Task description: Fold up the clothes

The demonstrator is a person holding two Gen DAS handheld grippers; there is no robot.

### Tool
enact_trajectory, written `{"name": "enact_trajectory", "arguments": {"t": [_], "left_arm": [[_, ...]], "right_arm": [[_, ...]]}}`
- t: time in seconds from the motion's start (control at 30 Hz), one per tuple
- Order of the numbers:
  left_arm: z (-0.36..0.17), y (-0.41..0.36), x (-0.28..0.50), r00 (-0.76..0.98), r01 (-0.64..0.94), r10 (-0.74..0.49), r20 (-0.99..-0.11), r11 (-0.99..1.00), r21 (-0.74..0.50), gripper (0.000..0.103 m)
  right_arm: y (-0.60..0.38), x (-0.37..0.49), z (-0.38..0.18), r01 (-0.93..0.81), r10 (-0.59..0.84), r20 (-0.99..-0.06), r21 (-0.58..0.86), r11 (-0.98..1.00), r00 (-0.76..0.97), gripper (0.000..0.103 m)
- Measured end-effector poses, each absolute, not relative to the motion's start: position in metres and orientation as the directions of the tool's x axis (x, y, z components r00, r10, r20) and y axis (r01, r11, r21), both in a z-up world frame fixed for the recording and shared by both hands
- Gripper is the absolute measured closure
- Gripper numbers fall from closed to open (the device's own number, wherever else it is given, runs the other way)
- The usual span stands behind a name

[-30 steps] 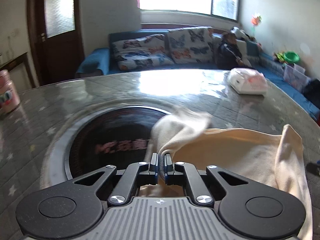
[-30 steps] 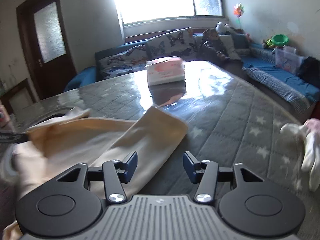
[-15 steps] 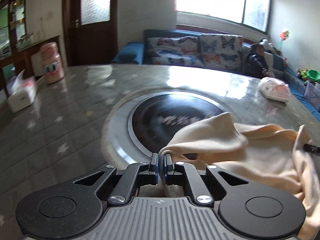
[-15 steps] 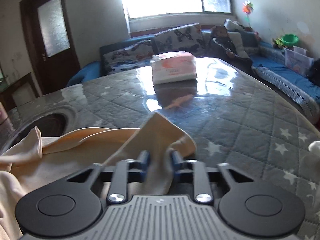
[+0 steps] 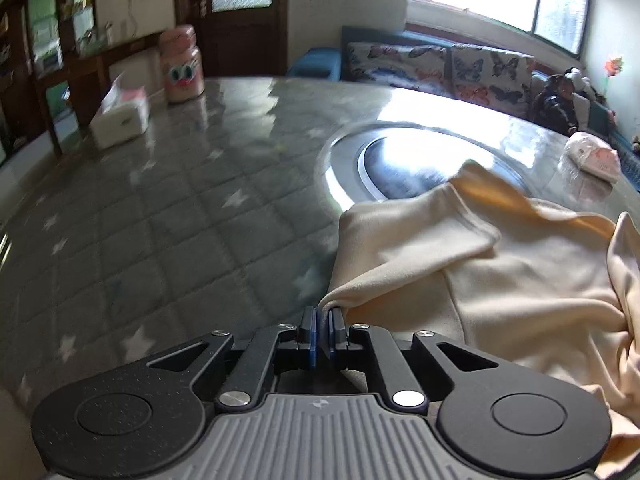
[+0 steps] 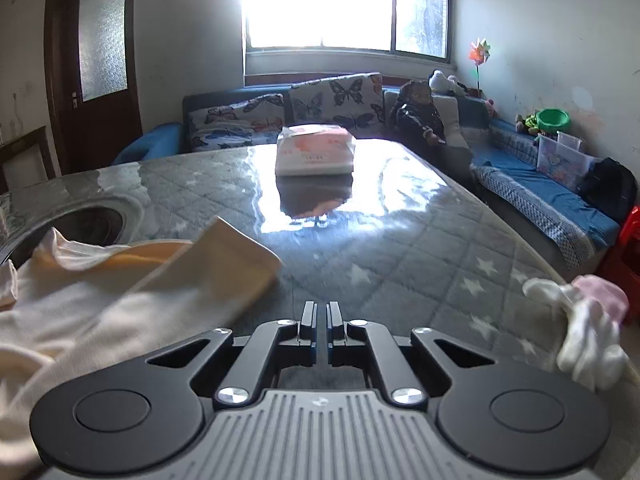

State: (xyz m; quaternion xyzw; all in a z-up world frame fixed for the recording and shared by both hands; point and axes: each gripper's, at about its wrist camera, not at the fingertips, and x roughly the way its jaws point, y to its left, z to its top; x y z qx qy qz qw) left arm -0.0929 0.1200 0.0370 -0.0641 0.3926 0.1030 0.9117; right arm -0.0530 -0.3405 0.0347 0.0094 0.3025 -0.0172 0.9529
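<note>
A cream garment (image 5: 500, 280) lies rumpled on the quilted, star-patterned table (image 5: 160, 220), right of my left gripper (image 5: 322, 312). That gripper is shut on a pinched edge of the garment, close above the table. In the right wrist view the garment (image 6: 160, 300) spreads at the left, with one blurred sleeve end reaching toward the middle. My right gripper (image 6: 321, 308) is just right of that sleeve; its jaws are closing, nearly touching, and nothing shows between them.
A round dark inset plate (image 5: 400, 164) lies beyond the garment. A tissue box (image 5: 120, 120) and a pink jar (image 5: 180, 66) stand far left, a wrapped tissue pack (image 6: 316, 152) at the far edge. A white and pink cloth (image 6: 588, 328) sits at the right edge. A person (image 6: 418, 116) sits on the sofa.
My left gripper has pulled the garment's edge off the round plate, toward the left. My right jaws have gone from wide open to nearly closed; the sleeve between them half a second ago now lies free at their left.
</note>
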Motion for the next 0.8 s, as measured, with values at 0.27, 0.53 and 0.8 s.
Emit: {"name": "enact_trajectory", "arguments": {"t": [0.27,0.53,0.8], "left_arm": [[0.052,0.126,-0.107,0.705,-0.261,0.174,-0.688,0.965,-0.024,0.055],[0.068,0.123,-0.093,0.75,-0.221,0.162,-0.642,0.975,-0.012,0.047],[0.061,0.079,-0.052,0.772,-0.03,0.036,-0.635,0.999,0.019,0.031]], "right_arm": [[-0.32,-0.047,0.044,-0.055,0.092,-0.583,0.081,0.995,0.807,0.078],[-0.298,-0.008,0.037,-0.098,0.14,-0.598,0.103,0.99,0.79,0.068],[-0.293,0.024,0.02,-0.059,0.115,-0.627,0.11,0.992,0.77,0.056]]}}
